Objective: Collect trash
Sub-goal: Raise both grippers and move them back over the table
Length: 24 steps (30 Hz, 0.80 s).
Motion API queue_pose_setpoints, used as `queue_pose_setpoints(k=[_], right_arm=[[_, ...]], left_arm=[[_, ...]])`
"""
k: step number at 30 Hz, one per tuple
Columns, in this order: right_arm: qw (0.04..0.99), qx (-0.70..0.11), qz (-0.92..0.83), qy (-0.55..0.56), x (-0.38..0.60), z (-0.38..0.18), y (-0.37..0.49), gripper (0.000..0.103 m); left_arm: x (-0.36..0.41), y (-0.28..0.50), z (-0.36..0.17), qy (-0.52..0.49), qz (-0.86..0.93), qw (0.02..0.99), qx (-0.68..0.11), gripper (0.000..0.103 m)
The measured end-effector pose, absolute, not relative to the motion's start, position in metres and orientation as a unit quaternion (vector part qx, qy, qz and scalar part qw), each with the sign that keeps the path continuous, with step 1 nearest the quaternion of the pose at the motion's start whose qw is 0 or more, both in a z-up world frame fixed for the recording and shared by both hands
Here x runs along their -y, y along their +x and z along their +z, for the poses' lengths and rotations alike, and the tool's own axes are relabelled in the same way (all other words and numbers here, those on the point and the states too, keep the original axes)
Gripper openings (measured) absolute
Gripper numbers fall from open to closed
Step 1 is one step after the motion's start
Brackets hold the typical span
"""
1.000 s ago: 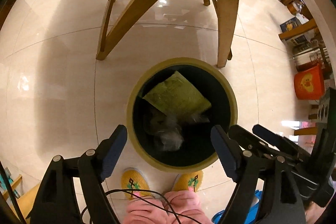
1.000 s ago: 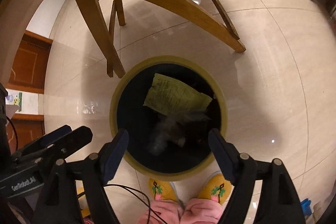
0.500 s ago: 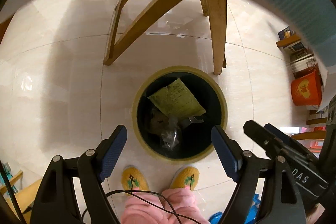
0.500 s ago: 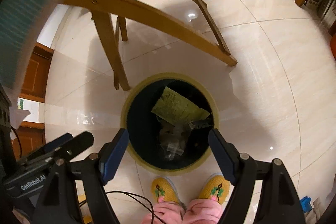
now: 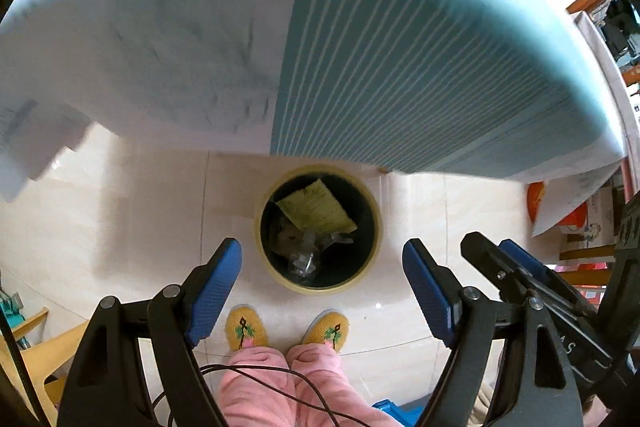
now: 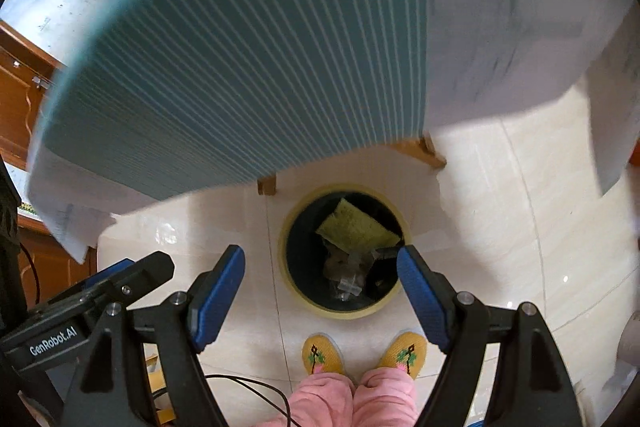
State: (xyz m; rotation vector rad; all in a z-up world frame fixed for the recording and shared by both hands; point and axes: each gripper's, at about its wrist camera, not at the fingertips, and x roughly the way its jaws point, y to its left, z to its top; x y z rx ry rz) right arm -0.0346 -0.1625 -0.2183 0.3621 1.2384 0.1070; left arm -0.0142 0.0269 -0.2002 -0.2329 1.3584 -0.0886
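A round bin with a yellow rim (image 5: 280,277) (image 6: 285,267) stands on the tiled floor far below both grippers. Inside lie a yellow-green packet (image 5: 316,211) (image 6: 354,229) and crumpled clear plastic (image 5: 304,261) (image 6: 348,283). My left gripper (image 5: 322,287) is open and empty, high above the bin. My right gripper (image 6: 320,291) is also open and empty, beside the left one. Each gripper shows at the edge of the other's view.
A table edge with a teal striped mat (image 5: 420,67) (image 6: 260,67) on white cloth (image 5: 152,39) fills the upper half of both views. Wooden table legs (image 6: 424,149) stand behind the bin. The person's yellow slippers (image 5: 246,331) are just before it. An orange object (image 5: 536,203) is at right.
Both grippers have risen well above the bin, which now looks smaller. The tabletop with the teal mat has come into view and hides most of the wooden legs.
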Motion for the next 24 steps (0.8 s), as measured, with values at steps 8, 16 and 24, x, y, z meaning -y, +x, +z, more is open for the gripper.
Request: queue_pose_setpoints(k=[8,16,24], right_arm=[[0.825,-0.543,0.067,0.144,0.170,-0.124,-0.029,0.079],[0.839,-0.522,0.083,0.131,0.170,-0.056,-0.029,0.079],[0.850,-0.504,0.095,0.121,0.175,-0.006,-0.031,0.079]], left_arm=[[-0.028,-0.011,-0.116,-0.093,-0.037,0.792,-0.603,0.082],[-0.020,-0.006,-0.045,-0.076,-0.022,0.812,-0.578,0.082],[-0.011,-0.009,0.005,-0.063,-0.007,0.834,-0.547,0.082]])
